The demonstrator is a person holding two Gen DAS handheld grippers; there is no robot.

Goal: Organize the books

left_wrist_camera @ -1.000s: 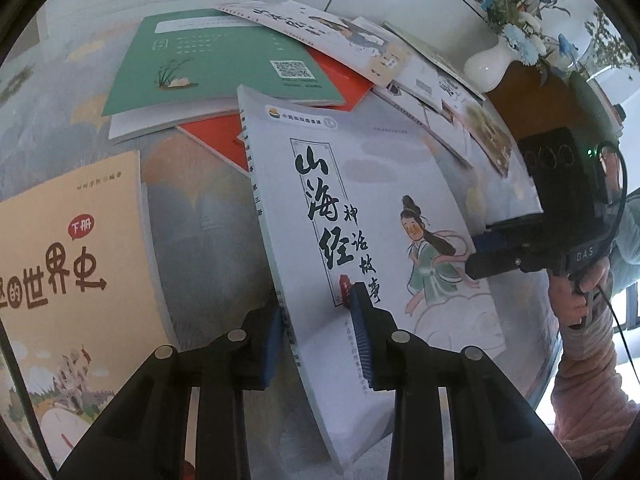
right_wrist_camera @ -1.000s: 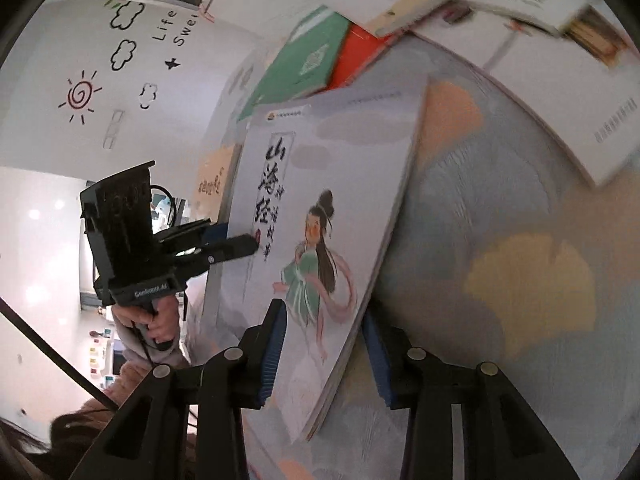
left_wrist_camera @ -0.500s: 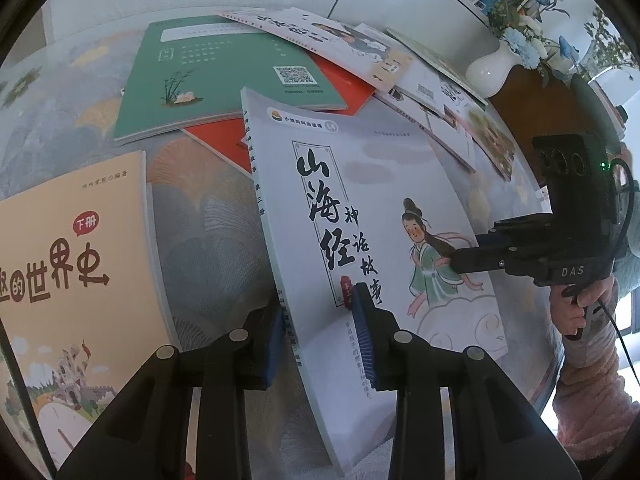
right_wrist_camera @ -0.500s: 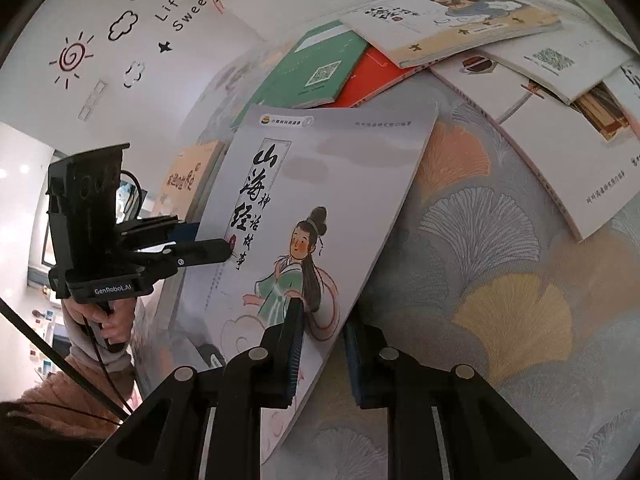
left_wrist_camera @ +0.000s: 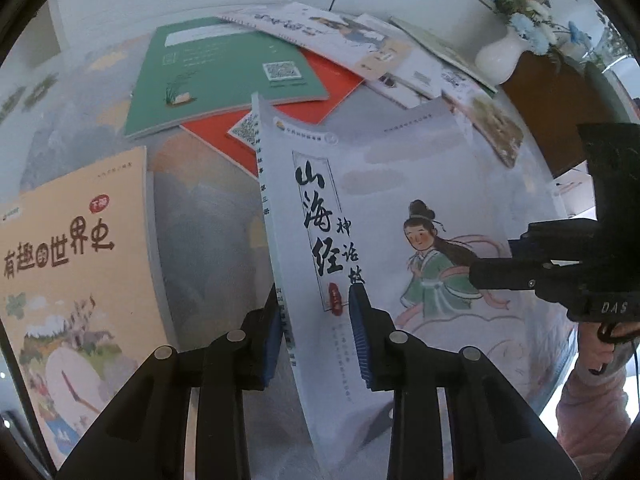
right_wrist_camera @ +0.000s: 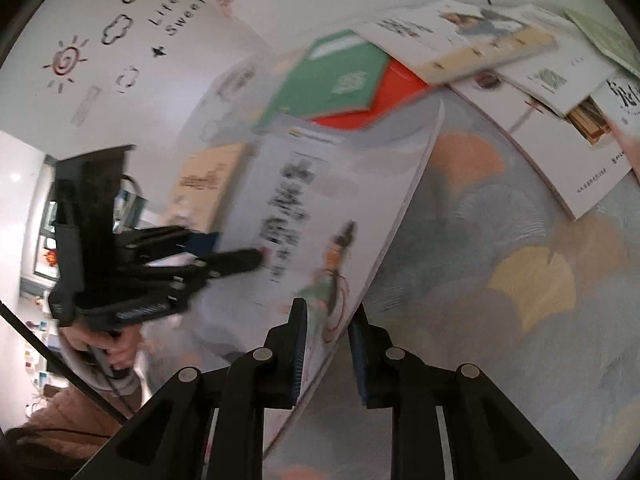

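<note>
Left gripper [left_wrist_camera: 316, 332] fingers clamped on spine edge of white storybook [left_wrist_camera: 400, 208], having just closed slightly. Right gripper [right_wrist_camera: 326, 344] fingers pinch opposite edge of same book, having just opened slightly. Book tilted, raised off counter [right_wrist_camera: 520, 280]. Cover reads 山海经, 神话故…; drawn figure in green robe. Right gripper body marked "DAS". Beside it, beige book [left_wrist_camera: 76, 256]: 有趣的世界史. Green book [left_wrist_camera: 224, 72] overlaps orange book [left_wrist_camera: 320, 92]. Counter cloth has fan pattern. White vase [left_wrist_camera: 500, 60]. Wall lettering "Life is Sweet" [right_wrist_camera: 176, 12].
</note>
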